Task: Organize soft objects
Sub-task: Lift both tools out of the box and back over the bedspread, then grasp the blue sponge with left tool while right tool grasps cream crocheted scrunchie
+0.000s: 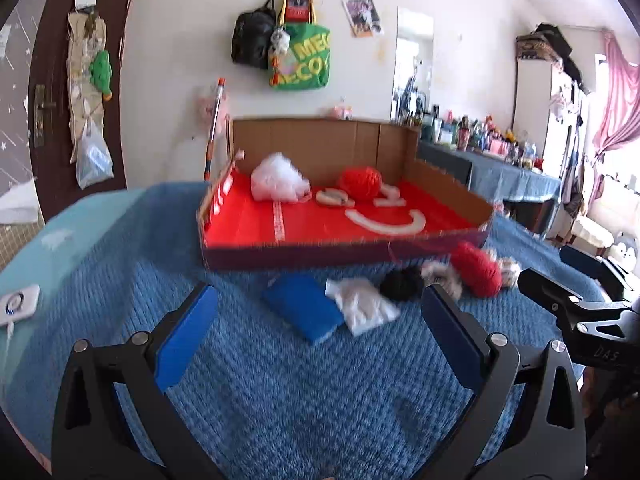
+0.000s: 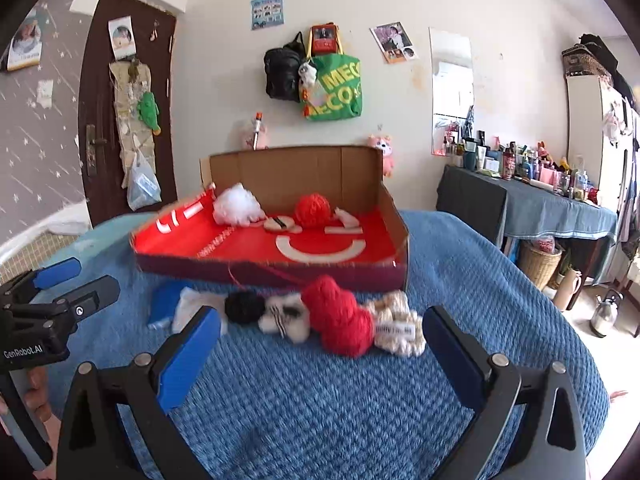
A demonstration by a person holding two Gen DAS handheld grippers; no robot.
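Blue knitted bedspread carries loose yarn; the red skein at twelve o'clock of the right gripper – both grippers gape empty – looks light, squashy: pinch mid-body.

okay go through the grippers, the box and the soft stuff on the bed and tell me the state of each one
Left gripper: open, empty.
Right gripper: open, empty.
Cardboard box: open-topped, on the bed.
White puff: inside the box.
Red yarn ball: inside the box.
Red yarn skein: outside, on the bed.
Black ball: outside.
Blue pad: outside, lying flat.
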